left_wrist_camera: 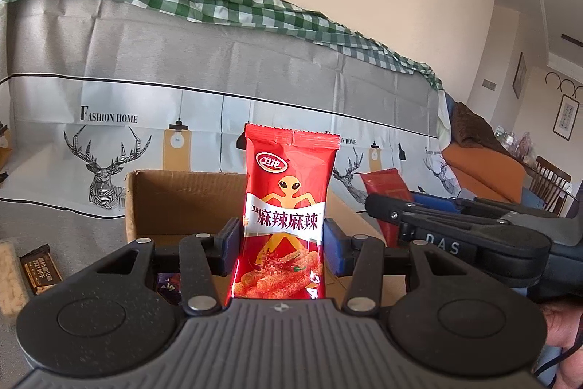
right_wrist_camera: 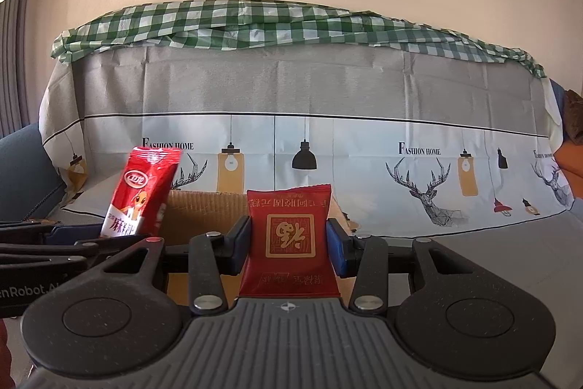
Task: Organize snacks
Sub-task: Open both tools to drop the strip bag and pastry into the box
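Note:
My left gripper (left_wrist_camera: 282, 237) is shut on a bright red spicy-strip packet (left_wrist_camera: 288, 170), which stands upright between the blue pads. Behind it sits an open cardboard box (left_wrist_camera: 175, 203). In the right wrist view my right gripper (right_wrist_camera: 289, 239) is shut on a dark red packet with a gold square emblem (right_wrist_camera: 289, 206), upside down, in front of the same box (right_wrist_camera: 204, 210). The two grippers are side by side. The bright red packet (right_wrist_camera: 145, 192) shows at the left of the right wrist view. The dark red one (left_wrist_camera: 382, 185) shows at the right of the left wrist view.
A brown chocolate bar (left_wrist_camera: 40, 268) and a pale wafer pack (left_wrist_camera: 11, 279) lie left of the box on the grey deer-print cloth (left_wrist_camera: 109, 97). A purple wrapper (left_wrist_camera: 169, 287) shows under the left finger. A green checked cloth (right_wrist_camera: 255, 24) drapes the sofa back.

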### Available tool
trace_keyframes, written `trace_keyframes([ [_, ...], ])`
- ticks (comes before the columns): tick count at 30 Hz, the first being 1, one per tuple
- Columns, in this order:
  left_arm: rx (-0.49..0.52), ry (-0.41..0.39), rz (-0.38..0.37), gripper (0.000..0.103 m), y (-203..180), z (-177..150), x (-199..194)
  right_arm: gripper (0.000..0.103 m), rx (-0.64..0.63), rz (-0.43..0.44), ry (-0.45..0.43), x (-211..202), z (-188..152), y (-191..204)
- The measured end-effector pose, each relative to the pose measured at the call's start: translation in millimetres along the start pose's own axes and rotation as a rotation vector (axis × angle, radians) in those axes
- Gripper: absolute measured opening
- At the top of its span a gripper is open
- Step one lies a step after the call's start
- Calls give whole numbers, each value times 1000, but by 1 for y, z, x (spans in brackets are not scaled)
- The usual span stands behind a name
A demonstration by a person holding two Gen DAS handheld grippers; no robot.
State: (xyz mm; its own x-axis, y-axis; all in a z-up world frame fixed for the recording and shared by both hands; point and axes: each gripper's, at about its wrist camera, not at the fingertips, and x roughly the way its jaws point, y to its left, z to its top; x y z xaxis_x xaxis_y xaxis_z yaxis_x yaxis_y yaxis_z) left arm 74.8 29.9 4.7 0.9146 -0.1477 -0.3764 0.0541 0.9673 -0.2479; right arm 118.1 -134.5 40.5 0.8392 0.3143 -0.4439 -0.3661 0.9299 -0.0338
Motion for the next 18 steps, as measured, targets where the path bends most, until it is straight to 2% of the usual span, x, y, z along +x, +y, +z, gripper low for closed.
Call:
trace_keyframes([
  [2, -1, 3, -1, 57, 1, 1, 1, 46, -4, -3, 5, 1, 0, 2],
  [3, -1, -2, 1, 66, 2, 1, 0, 50, -5, -13, 3, 1, 0, 2],
  [4, -3, -7, 3, 71, 3, 1, 0, 63, -3, -27, 1, 1, 1, 2],
  [5, -7, -11, 5, 76, 4, 1, -1, 69, 4, -41, -3, 1, 1, 1],
  [6, -11, -13, 8, 78, 6, 1, -2, 75, 17, -51, -11, 1, 2, 0],
  [9, -15, -29, 26, 81, 11, 1, -5, 76, 48, -59, -11, 1, 2, -2],
  [14, 2, -106, 62, 81, 20, -1, -19, 76, 46, -63, -18, -1, 1, 5],
  [16, -8, -104, 70, 80, 26, -2, -23, 76, 44, -61, -20, -2, 1, 10],
  [18, -36, -89, 73, 72, 35, -2, -27, 76, 45, -58, -21, -2, 0, 14],
])
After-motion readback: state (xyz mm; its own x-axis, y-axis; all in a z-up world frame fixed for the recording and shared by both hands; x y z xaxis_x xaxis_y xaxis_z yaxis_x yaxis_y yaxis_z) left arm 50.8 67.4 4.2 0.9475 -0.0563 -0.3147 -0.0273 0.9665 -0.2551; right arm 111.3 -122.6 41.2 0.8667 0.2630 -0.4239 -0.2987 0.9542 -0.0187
